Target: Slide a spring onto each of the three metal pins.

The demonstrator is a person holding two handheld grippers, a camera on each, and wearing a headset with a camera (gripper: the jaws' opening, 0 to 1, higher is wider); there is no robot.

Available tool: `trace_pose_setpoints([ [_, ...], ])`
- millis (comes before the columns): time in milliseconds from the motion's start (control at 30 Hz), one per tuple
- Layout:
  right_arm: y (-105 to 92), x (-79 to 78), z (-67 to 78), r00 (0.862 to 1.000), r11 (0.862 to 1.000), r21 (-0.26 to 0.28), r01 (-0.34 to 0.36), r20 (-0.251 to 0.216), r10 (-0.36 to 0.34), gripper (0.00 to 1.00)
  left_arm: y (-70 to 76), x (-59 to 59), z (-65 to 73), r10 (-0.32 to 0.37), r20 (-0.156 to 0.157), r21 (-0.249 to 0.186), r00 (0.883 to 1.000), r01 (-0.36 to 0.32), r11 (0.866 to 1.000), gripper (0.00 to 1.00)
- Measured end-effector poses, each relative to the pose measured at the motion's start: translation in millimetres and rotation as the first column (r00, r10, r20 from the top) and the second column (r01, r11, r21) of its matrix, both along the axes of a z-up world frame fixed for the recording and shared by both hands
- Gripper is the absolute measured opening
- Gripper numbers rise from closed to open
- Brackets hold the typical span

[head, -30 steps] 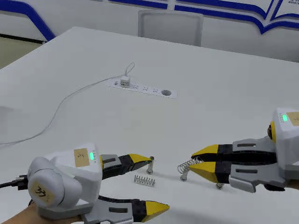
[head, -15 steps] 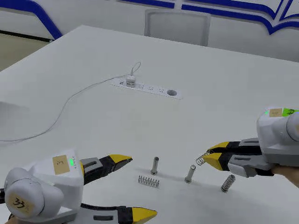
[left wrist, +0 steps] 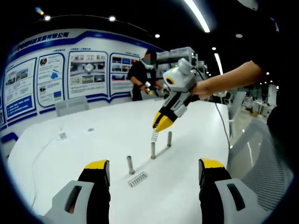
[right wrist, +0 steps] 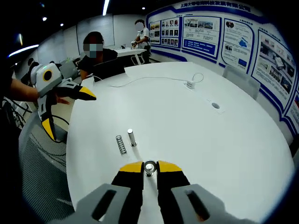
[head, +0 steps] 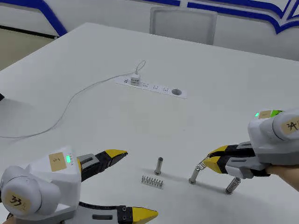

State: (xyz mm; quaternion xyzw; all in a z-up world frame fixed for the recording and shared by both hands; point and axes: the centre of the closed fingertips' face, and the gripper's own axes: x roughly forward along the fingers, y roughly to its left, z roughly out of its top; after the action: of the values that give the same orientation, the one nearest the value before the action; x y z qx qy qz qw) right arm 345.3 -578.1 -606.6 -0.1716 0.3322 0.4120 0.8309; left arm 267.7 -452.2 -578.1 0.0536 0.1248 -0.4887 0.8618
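Observation:
Three metal pins stand upright on the white table. The left pin [head: 159, 165] [left wrist: 131, 164] [right wrist: 131, 136] is bare. A spring rides on the right pin [head: 232, 185] [left wrist: 169, 138]. My right gripper [head: 214, 159] [right wrist: 149, 168] is shut on a spring [head: 202, 164] [left wrist: 154, 135] [right wrist: 150, 166], whose lower end meets the top of the middle pin [head: 193, 175] [left wrist: 153, 150]. A loose spring [head: 152, 181] [left wrist: 138, 178] [right wrist: 121, 143] lies flat in front of the left pin. My left gripper [head: 133, 184] [left wrist: 154, 167] is open and holds nothing, a little to the left of the pins.
A white power strip [head: 152, 87] with a plugged cube and a trailing cable [head: 70, 102] lies farther back on the table. A grey chair [head: 183, 24] stands at the far edge. People stand in the background of the gripper views.
My right gripper has brought its spring down and left until it touches the middle pin's top. The left gripper has stayed open and barely moved. The head camera has shifted.

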Motion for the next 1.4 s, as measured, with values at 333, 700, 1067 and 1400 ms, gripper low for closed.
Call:
trace_pose_setpoints([
  [333,5.3,-0.7,-9.3,0.999,0.999,-0.032,-0.029,-0.020,0.029,0.11,5.3,-0.7,0.8,0.014,-0.011,-0.021,1.000,-0.014,1.000,0.84],
  [700,5.9,-0.8,-18.1,0.999,0.998,-0.048,-0.040,-0.039,0.038,0.11,11.5,3.7,6.2,0.053,-0.011,-0.051,0.999,-0.054,0.997,0.89],
  [1067,7.9,-2.0,-27.1,0.995,0.992,-0.098,-0.080,-0.061,0.074,0.11,13.8,2.5,1.0,0.062,-0.024,-0.041,0.998,-0.063,0.997,0.89],
  [1400,10.9,-2.4,-36.4,0.993,0.988,-0.118,-0.099,-0.080,0.090,0.11,16.0,2.6,-0.6,0.071,-0.032,-0.041,0.997,-0.072,0.997,0.89],
])
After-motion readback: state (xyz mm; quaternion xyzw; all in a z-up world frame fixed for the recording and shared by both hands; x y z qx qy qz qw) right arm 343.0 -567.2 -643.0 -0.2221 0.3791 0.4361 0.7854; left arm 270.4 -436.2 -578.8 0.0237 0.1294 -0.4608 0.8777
